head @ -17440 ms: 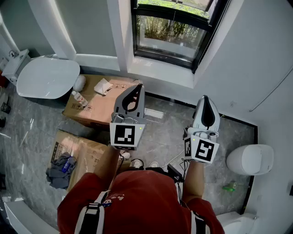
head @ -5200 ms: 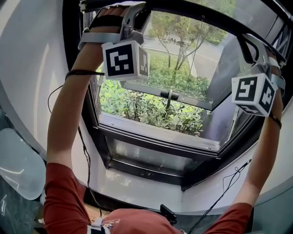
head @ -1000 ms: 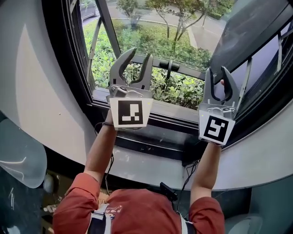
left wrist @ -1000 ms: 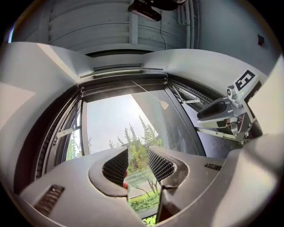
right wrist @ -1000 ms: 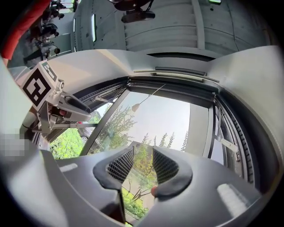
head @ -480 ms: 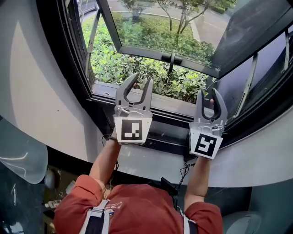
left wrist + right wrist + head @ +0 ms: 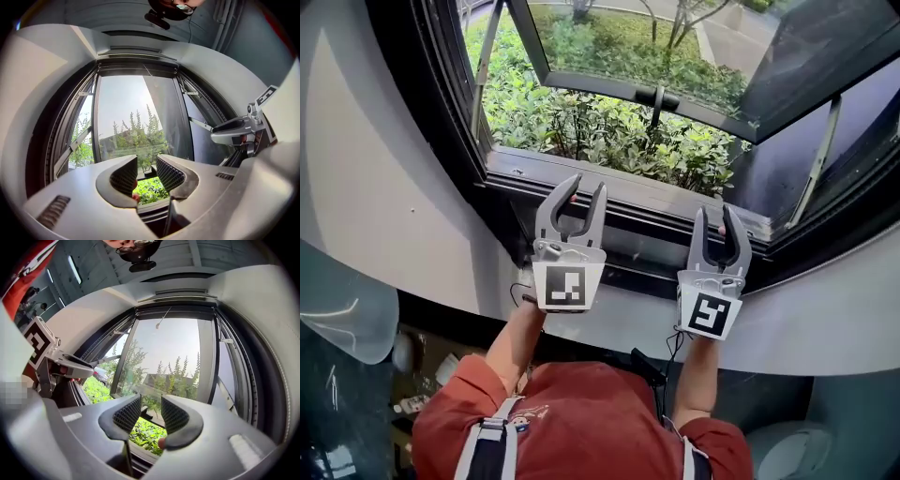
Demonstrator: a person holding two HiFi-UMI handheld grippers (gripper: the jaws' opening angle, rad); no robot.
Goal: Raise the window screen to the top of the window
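Observation:
The black-framed window (image 7: pixel 619 202) fills the upper head view, its glass sash (image 7: pixel 675 56) swung outward over green shrubs. No mesh crosses the opening. In the right gripper view a thin pull cord (image 7: pixel 160 325) hangs from the bar at the top of the frame (image 7: pixel 176 298). My left gripper (image 7: pixel 586 185) (image 7: pixel 146 161) stands open and empty in front of the lower frame rail. My right gripper (image 7: pixel 715 212) (image 7: pixel 151 401), beside it to the right, is also open with nothing between its pads. Both point at the window, tilted slightly upward.
The sash handle (image 7: pixel 656 98) sits on the sash's lower rail. A white sill and curved white wall (image 7: pixel 825 319) run below the window. A white fixture (image 7: pixel 337 309) shows at the lower left, and boxes lie on the floor (image 7: pixel 422 370) under my left arm.
Both grippers have come down together, from in front of the open sash to the level of the lower frame rail. Their jaws stay apart and empty.

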